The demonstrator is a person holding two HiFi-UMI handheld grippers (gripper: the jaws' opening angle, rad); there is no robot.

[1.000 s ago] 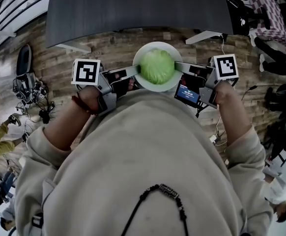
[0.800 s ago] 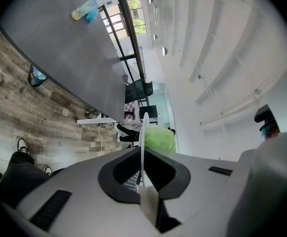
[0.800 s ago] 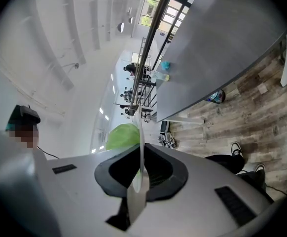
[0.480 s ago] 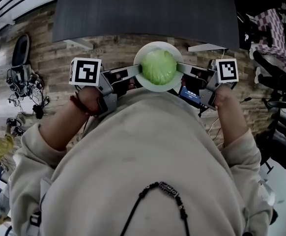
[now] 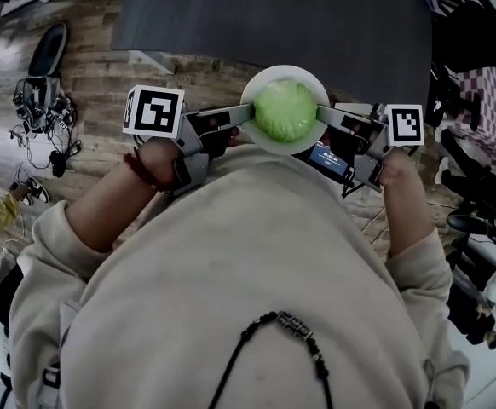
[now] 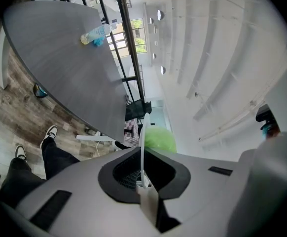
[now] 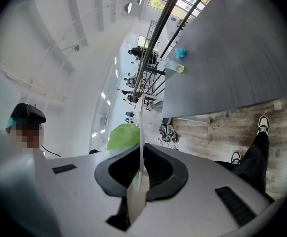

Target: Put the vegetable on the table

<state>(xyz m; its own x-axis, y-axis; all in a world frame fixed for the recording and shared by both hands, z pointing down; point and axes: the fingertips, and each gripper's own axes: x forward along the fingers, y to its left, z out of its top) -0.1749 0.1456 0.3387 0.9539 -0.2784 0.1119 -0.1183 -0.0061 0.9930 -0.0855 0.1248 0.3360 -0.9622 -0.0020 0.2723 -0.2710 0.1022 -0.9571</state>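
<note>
The left rim of the white plate [image 5: 268, 82] is pinched by the left gripper [image 5: 248, 114], its jaws nearly together on the thin edge. The green cabbage [image 5: 285, 113] is carried in the plate's middle, and the dark table [image 5: 273, 15] is seen just beyond the plate. The plate's right rim is pinched likewise by the right gripper [image 5: 321, 114]

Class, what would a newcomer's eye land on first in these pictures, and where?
A bright green vegetable sits on a white plate at the centre of the head view. The left gripper and right gripper each pinch its rim from opposite sides, with the dark grey table just ahead.
</note>
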